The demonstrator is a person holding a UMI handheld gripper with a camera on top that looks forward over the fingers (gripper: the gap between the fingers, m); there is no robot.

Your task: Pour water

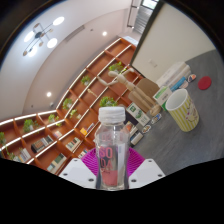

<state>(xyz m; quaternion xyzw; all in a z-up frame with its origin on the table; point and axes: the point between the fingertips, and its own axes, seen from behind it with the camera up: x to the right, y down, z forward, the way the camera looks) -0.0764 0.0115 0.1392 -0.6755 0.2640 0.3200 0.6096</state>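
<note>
A clear plastic bottle [112,150] with a white cap and pink lettering stands between my fingers, held in the tilted gripper view. My gripper [112,168] is shut on the bottle, its magenta pads [92,160] pressing on both sides. Beyond the bottle, up and to the right, a yellow-green patterned paper cup [182,108] stands on the table [205,100]. The bottle's lower part is hidden by the gripper body.
Wooden shelves [75,105] with plants and books run along the wall behind. A clear box and small items [145,100] sit near the cup, a white and blue object [172,76] lies beyond it, and a red disc [204,84] rests on the table.
</note>
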